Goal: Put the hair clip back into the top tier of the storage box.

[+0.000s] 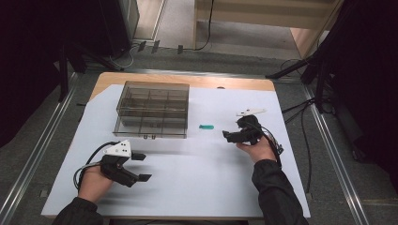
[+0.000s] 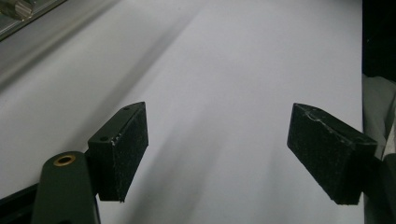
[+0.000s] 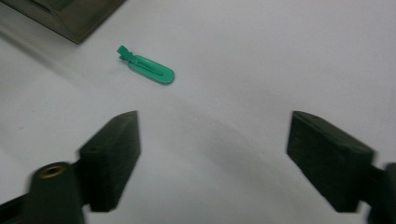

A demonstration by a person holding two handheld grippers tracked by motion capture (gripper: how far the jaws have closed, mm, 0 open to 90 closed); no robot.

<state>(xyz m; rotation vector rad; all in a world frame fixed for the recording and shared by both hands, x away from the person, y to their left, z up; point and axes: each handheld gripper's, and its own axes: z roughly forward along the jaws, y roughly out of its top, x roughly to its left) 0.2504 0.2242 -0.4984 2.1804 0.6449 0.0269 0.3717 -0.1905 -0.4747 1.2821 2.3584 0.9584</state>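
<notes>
Hidden: the compartments of the clear box are hard to make out; its corner is cut off in the right gripper view.
Clip look: a small flat green clip with one rounded end and one narrow notched end.
Clip place: on the white sheet, towards the worktop's right edge, between box and right gripper, touching neither.
Clip axis: long axis seen roughly along the front edge.
Right gripper: jaws spread, nothing between.
Left gripper: spread over bare sheet near the front left corner.

High view overhead, facing forward-down over table; 2 gripper views close, low; white surface shared.
</notes>
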